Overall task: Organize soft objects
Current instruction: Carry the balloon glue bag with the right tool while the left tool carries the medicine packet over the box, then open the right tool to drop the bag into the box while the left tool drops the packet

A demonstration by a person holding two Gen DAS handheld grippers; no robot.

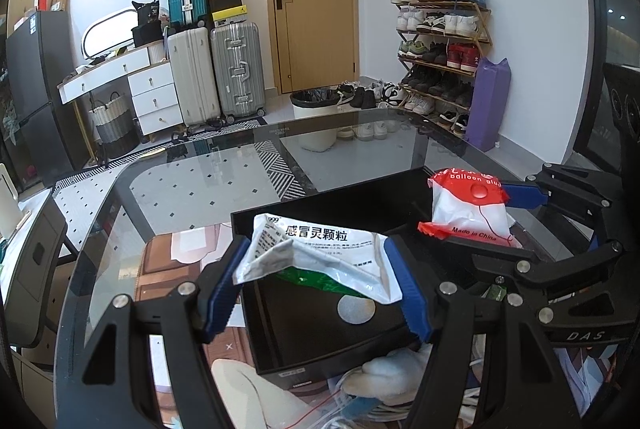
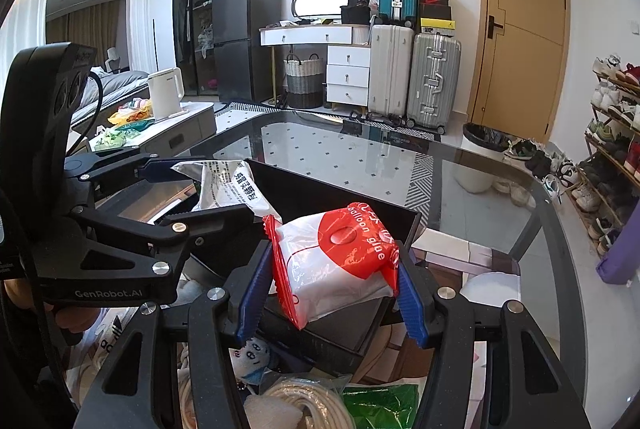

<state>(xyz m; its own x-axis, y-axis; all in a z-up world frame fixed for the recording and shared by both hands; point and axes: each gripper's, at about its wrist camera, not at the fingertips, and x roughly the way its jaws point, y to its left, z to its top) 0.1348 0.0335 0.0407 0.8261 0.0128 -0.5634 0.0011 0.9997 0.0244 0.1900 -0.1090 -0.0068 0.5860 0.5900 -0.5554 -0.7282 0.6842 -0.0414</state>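
My left gripper (image 1: 316,249) is shut on a crumpled white and silver medicine packet (image 1: 320,261) with black Chinese print, its blue pads pressing both sides. It hangs over an open black box (image 1: 328,191) on the glass table. To its right, my right gripper (image 1: 480,221) holds a red and white balloon glue packet (image 1: 468,205) above the box's far corner. In the right wrist view, the right gripper (image 2: 332,257) is shut on that balloon glue packet (image 2: 320,281) over the black box (image 2: 344,197). The left gripper (image 2: 208,189) is at the left with the medicine packet (image 2: 232,185).
The dark glass table (image 2: 400,157) stretches ahead of the box. Near me lie a coiled white cable (image 2: 304,401), a green bag (image 2: 380,405), a small plush toy (image 2: 256,353) and a white soft item (image 1: 384,373). A grey chair (image 1: 36,257) stands at the left.
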